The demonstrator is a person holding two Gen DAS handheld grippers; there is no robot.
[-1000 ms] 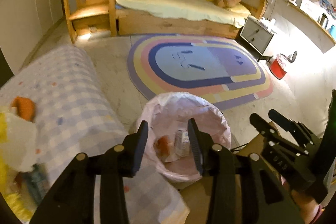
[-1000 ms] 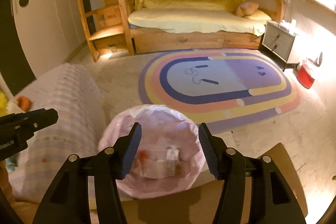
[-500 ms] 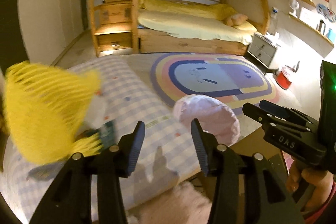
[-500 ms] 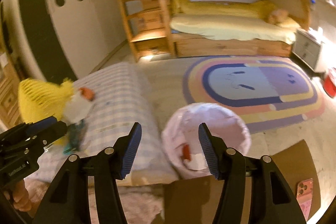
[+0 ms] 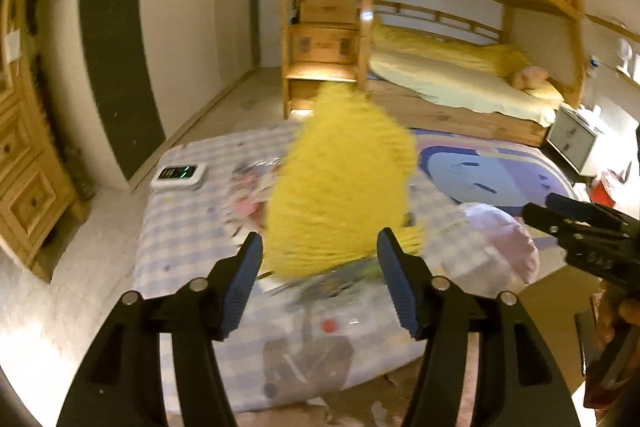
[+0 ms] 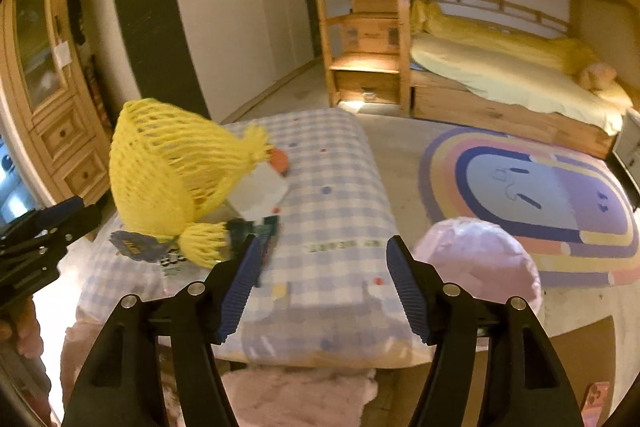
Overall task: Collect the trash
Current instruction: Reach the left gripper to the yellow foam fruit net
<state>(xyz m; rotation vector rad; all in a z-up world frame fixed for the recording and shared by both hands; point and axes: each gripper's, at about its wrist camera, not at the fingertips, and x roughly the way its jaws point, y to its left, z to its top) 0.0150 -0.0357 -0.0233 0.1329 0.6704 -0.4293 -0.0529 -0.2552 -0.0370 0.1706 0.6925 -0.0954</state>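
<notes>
A yellow foam fruit net point(image 5: 340, 187) lies on a low table with a blue checked cloth point(image 5: 192, 235), among wrappers and packets point(image 6: 256, 223); it also shows in the right wrist view point(image 6: 172, 171). A white paper piece point(image 6: 260, 195) and an orange scrap point(image 6: 279, 159) lie beside it. My left gripper point(image 5: 320, 279) is open and empty, just in front of the net. My right gripper point(image 6: 322, 279) is open and empty over the cloth. A bin lined with a pink bag point(image 6: 476, 267) stands right of the table; the left wrist view shows it too point(image 5: 496, 247).
A white device with green lights point(image 5: 179, 174) sits on the table's far left corner. A colourful oval rug point(image 6: 536, 195) and a wooden bunk bed point(image 6: 500, 67) lie beyond. A wooden cabinet point(image 6: 44, 75) stands left. Cardboard point(image 6: 576, 347) lies on the floor.
Both grippers swung left, away from the bin and toward the table. The yellow net now sits centred before my left gripper. Both stay open.
</notes>
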